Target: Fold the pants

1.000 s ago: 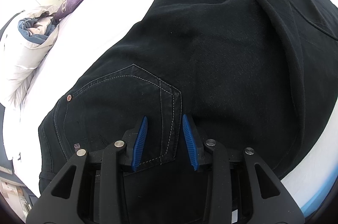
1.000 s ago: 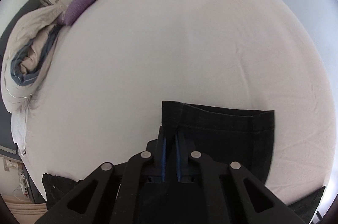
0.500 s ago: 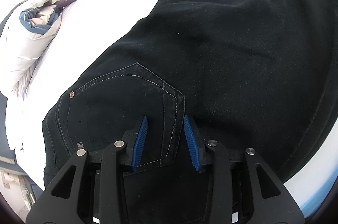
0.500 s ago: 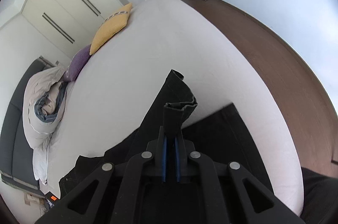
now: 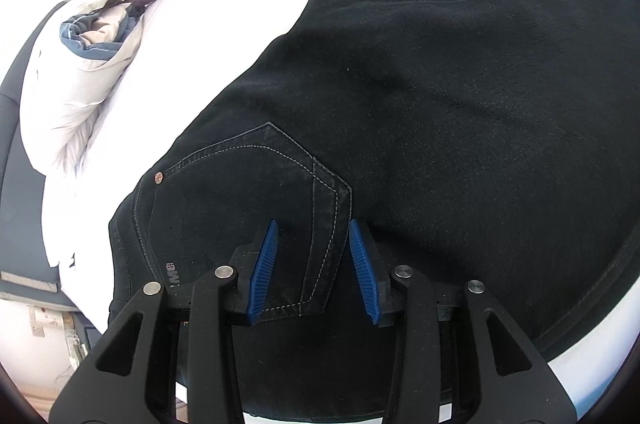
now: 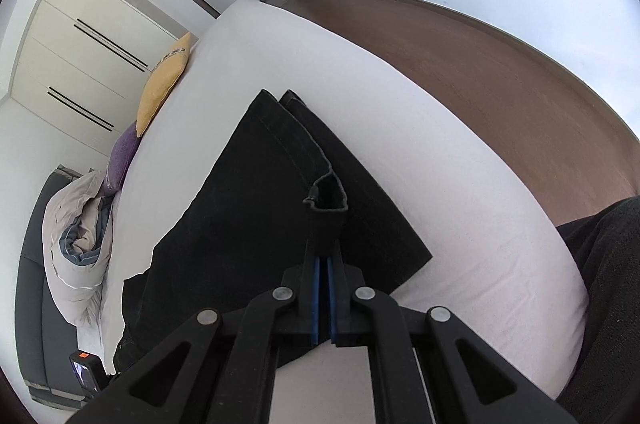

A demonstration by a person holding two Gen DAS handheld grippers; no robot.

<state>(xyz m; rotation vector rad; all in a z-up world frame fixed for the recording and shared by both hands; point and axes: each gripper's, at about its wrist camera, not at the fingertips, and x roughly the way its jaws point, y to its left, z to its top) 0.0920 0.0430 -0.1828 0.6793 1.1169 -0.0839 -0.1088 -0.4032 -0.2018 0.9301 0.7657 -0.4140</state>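
Apparently over a white bed (image 6: pixel 460 208), right gripper (image 6: pixel 323 266) pinches pants (image 6: pixel 248 208); left gripper (image 5: pixel 312 256) gapes.

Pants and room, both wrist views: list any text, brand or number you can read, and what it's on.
Small pale mark on the black pants, near the waistband beside the back pocket: partly hidden and too blurred to read.
Orange sticker on the dark device at the bed's edge: too small to read.
Nothing else legible.

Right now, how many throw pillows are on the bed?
2: a yellow pillow at the bed's far edge near the wardrobe, and a purple pillow right beside it, next to the bunched duvet. Others may be hidden.
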